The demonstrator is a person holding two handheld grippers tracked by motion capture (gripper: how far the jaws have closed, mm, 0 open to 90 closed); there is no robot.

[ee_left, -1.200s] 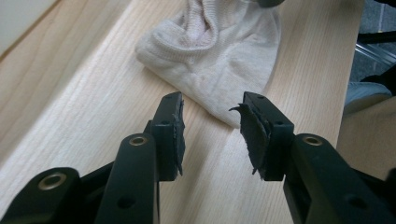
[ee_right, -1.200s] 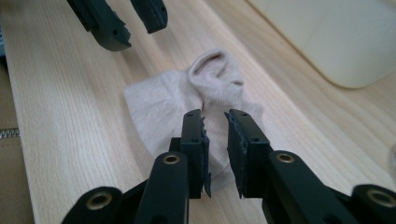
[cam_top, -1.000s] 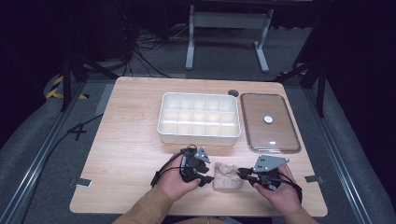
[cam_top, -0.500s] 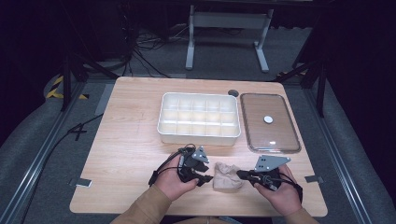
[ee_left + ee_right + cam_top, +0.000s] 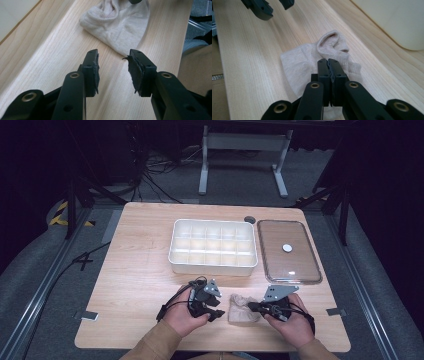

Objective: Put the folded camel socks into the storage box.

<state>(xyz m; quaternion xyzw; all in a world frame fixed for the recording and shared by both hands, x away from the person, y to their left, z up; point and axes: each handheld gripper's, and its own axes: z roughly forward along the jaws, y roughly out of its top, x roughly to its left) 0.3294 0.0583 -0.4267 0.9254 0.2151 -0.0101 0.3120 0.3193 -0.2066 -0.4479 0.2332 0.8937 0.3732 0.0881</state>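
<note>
One light wooden table (image 5: 140, 270) stands on grey carpet in a dark room, with cables on the floor behind it and a grey metal frame (image 5: 242, 150) beyond. On the table sit one white compartment tray (image 5: 213, 246) (three rows of cells, all looking empty from above), and just to its right one clear lid (image 5: 287, 251) lying flat with a single white knob at its middle. A small dark round grommet (image 5: 249, 220) is set in the tabletop between their far corners. Near the front edge lies one beige sock (image 5: 241, 308), crumpled, between the two hands. The left gripper (image 5: 216, 308) sits just beside the sock's left side, its jaws apart and over bare wood, short of the fabric in the left gripper view. The right gripper (image 5: 328, 65) has its jaws pressed together over the sock's right part; whether any cloth is pinched between them I cannot tell. No writing or label is readable anywhere.
</note>
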